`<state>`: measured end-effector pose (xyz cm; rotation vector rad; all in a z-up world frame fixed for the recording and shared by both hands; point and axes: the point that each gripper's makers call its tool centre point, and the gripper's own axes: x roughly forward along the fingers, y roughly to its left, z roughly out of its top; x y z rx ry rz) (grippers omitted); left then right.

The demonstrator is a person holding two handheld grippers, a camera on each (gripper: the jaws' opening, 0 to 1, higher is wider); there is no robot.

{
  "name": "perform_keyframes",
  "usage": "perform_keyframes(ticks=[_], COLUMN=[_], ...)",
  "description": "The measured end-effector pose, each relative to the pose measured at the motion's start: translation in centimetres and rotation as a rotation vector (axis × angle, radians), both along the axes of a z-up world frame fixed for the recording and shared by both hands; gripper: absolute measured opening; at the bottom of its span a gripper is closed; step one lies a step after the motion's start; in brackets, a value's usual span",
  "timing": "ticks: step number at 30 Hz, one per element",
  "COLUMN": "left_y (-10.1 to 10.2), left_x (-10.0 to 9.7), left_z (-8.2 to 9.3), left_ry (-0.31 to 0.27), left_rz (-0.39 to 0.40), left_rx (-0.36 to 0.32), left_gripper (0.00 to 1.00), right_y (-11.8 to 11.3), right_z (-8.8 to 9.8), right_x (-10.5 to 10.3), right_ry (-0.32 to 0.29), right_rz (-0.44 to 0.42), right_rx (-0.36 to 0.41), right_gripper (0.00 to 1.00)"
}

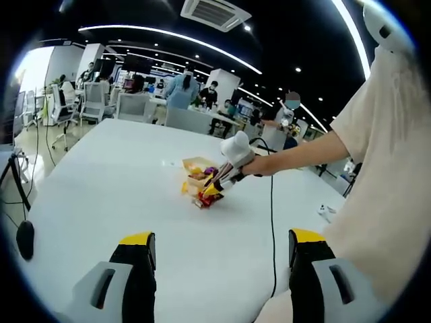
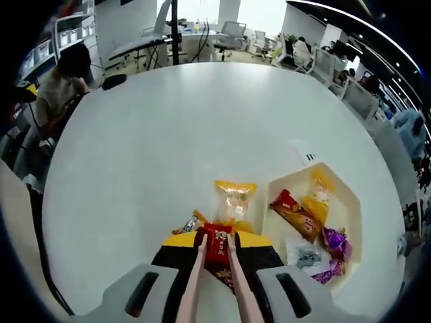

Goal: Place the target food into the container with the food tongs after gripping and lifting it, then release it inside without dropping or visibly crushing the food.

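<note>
My right gripper (image 2: 217,241) is shut on a pair of pink food tongs (image 2: 194,282). The tong tips pinch a red snack packet (image 2: 217,252) just left of the white hexagonal container (image 2: 283,185). I cannot tell whether the packet has left the table. A clear-and-yellow packet (image 2: 234,200) lies just beyond it. Inside the container lie a red-brown packet (image 2: 294,214), a yellow packet (image 2: 318,195) and purple packets (image 2: 335,242). In the left gripper view, the right gripper (image 1: 229,161) reaches over the container (image 1: 195,163). My left gripper (image 1: 222,237) is open, far back from the food.
The round white table (image 1: 108,188) spreads wide around the food. A black cable (image 1: 272,222) trails from the right gripper toward the table's near edge. A small white object (image 1: 326,212) lies by the right edge. Office chairs and people sit beyond the far side.
</note>
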<state>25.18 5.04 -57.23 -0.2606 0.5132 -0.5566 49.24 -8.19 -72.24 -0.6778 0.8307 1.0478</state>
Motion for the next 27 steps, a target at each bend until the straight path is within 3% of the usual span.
perform_keyframes(ticks=[12, 27], left_y=[0.0, -0.6], left_x=[0.1, 0.4], left_z=[0.2, 0.4], left_ry=[-0.008, -0.023], left_rz=[-0.004, -0.026], left_rx=[0.001, -0.003], left_gripper=[0.81, 0.81], right_y=[0.2, 0.0], right_z=[1.1, 4.3], right_x=[-0.1, 1.4], right_ry=[-0.019, -0.089], right_rz=[0.007, -0.004], right_rx=[0.021, 0.065], right_gripper=[0.19, 0.19])
